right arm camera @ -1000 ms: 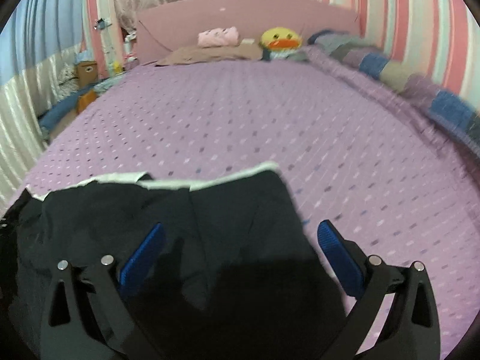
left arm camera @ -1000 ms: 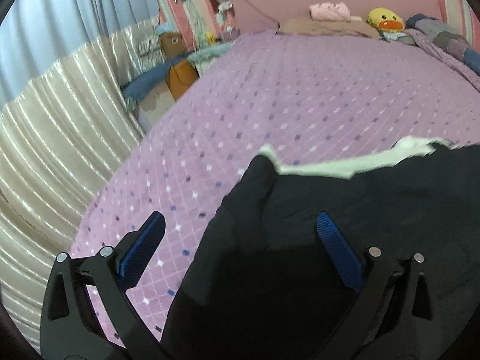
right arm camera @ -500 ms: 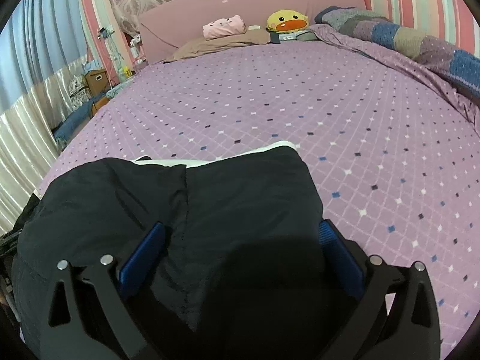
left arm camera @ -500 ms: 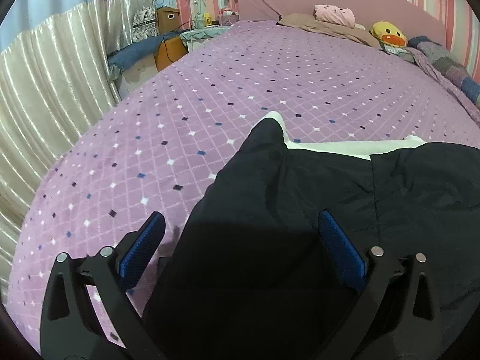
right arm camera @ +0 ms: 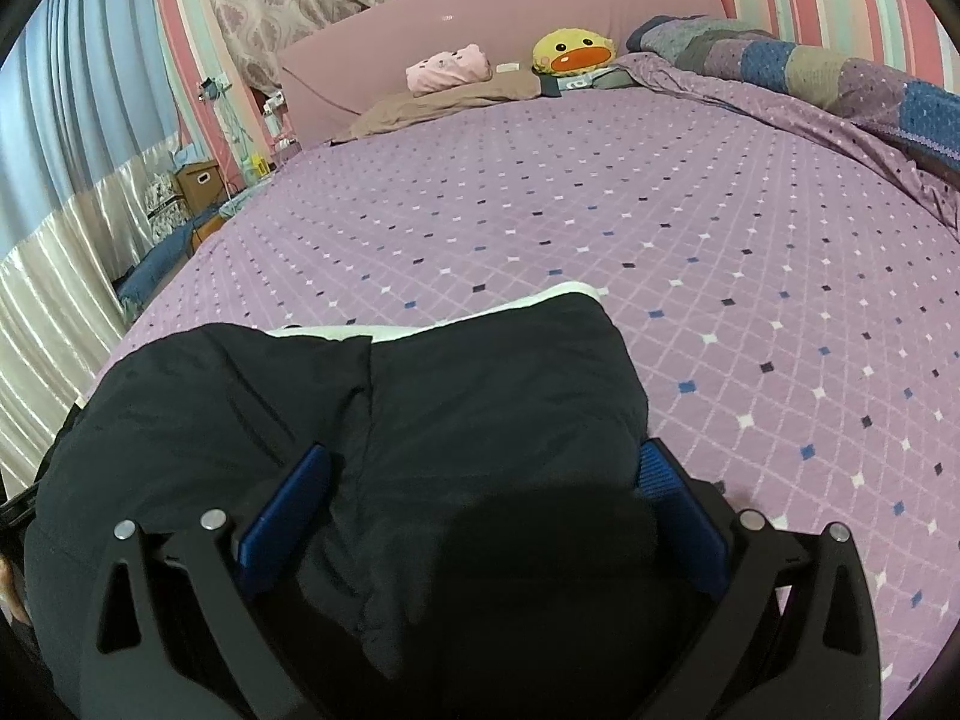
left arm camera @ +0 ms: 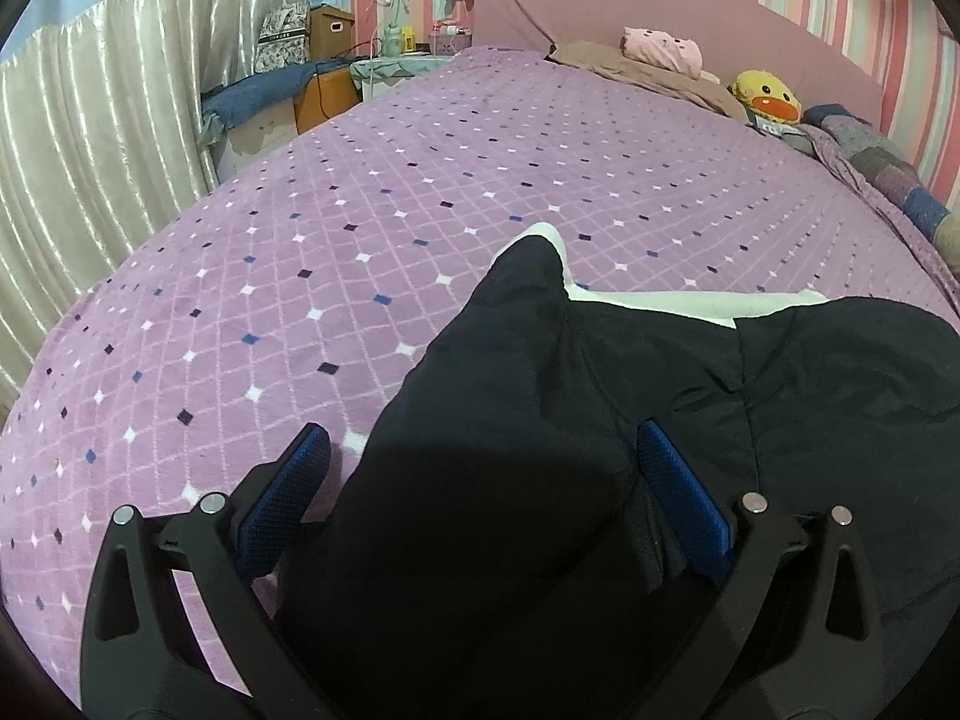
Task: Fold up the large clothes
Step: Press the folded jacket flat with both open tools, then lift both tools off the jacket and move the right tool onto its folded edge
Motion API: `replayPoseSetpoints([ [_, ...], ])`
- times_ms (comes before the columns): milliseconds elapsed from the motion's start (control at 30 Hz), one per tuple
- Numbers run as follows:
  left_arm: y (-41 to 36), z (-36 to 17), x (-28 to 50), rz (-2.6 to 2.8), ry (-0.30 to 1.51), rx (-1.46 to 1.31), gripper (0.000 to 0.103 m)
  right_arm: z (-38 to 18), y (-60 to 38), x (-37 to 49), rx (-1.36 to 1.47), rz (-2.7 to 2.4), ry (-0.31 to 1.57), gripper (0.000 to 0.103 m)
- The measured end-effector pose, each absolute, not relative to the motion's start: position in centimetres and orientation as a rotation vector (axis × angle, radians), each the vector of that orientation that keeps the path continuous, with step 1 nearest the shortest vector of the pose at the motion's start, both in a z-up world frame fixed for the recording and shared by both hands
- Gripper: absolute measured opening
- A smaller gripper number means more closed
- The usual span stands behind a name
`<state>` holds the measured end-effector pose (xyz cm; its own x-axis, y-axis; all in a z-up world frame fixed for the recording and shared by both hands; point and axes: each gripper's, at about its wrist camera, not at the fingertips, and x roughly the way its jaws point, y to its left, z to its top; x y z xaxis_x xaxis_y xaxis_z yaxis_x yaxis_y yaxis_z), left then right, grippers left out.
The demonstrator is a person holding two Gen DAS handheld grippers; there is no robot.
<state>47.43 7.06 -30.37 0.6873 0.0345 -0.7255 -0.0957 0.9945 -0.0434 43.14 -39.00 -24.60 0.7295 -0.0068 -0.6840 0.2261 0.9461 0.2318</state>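
Observation:
A large black garment with a white lining showing along its far edge lies bunched on the purple diamond-patterned bed. My left gripper is open, its blue pads wide apart, with the garment's left part bulging up between them. In the right wrist view the same black garment and its white lining fill the lower half. My right gripper is open too, straddling the garment's right part. The fabric hides the base of both grippers.
At the head of the bed are a brown pillow, a folded pink item and a yellow duck plush. A patchwork quilt runs along the right side. Curtains, boxes and clutter stand left of the bed.
Both cameras have shifted so the bed looks flatter and the garment larger and nearer. The black fabric now bulges higher between both pairs of fingers. Both grippers stay equally wide.

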Motion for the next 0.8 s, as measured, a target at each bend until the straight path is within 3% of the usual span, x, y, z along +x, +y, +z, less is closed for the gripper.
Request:
replayPoseSetpoints([
  [400, 7.4, -30.4, 46.7, 0.071, 0.795, -0.101, 0.1, -24.2, -40.2, 41.6, 0.388, -0.117, 0.644, 0.101],
  [600, 6.0, -29.1, 45.8, 0.163, 0.847, 0.026, 0.1, -23.5, -39.7, 41.5, 0.331, -0.211, 0.759, 0.101],
  [800, 6.1, -24.8, 41.6, 0.158, 0.858, 0.103, 0.1, -18.9, -40.8, 35.9, 0.315, -0.145, 0.786, 0.101],
])
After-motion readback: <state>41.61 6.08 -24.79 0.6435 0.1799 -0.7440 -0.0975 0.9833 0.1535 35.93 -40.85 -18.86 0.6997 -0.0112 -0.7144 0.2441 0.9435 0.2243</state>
